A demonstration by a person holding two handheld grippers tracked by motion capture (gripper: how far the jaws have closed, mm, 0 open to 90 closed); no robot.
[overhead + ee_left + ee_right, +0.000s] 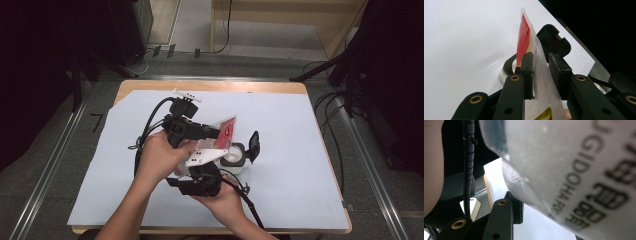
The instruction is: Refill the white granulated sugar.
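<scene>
Forearms nearest camera, rising from near table edge toward jar [234, 159]. You held red-and-clear packet [220, 136] above jar, tilted, likely so contents could pour into open mouth. Jar lid [254, 145] stood flipped up on far side of jar, out of pour path. Left gripper [541, 65] jaws nearly closed, packet film pinched between pads. Right gripper [200, 182] sat just short of jar, under packet; printed film pressed across its jaws, grip there could not be told. Your hands crowded together, left over right.
</scene>
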